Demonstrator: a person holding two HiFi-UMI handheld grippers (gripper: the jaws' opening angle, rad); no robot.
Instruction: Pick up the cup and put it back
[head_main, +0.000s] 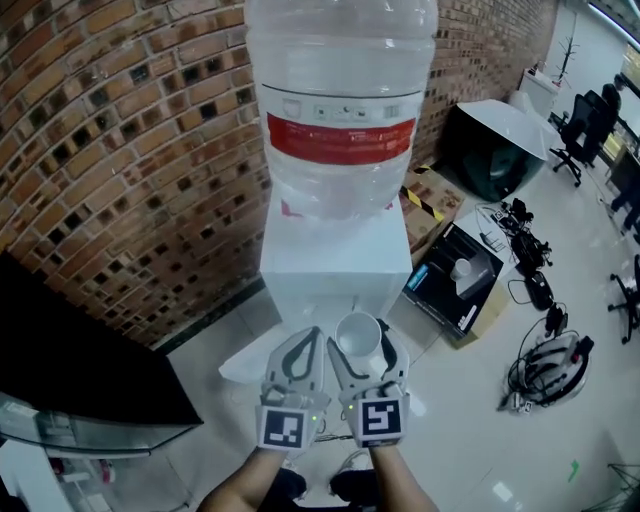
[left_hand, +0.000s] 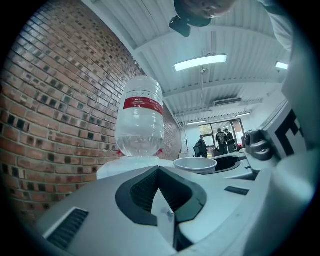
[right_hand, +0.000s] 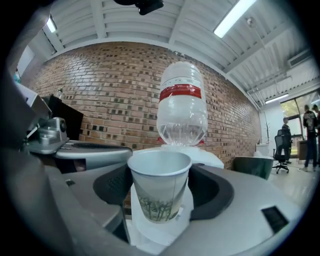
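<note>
A white paper cup (head_main: 358, 336) with a green plant print stands upright between the jaws of my right gripper (head_main: 362, 346), held in the air just in front of the white water dispenser (head_main: 335, 265). In the right gripper view the cup (right_hand: 160, 192) fills the gap of that gripper (right_hand: 161, 202), whose jaws stand wide and press on its sides. My left gripper (head_main: 305, 352) hangs beside it on the left, shut and empty, its tips meeting in the left gripper view (left_hand: 160, 172). The cup's rim (left_hand: 195, 164) shows there to the right. The big clear bottle (head_main: 340, 110) tops the dispenser.
A brick wall (head_main: 120, 150) runs behind the dispenser. A black cabinet (head_main: 80, 350) stands at the left. On the floor to the right lie an open cardboard box (head_main: 455, 280), cables and gear (head_main: 545, 360), and a black softbox (head_main: 495, 145). Office chairs and people are far right.
</note>
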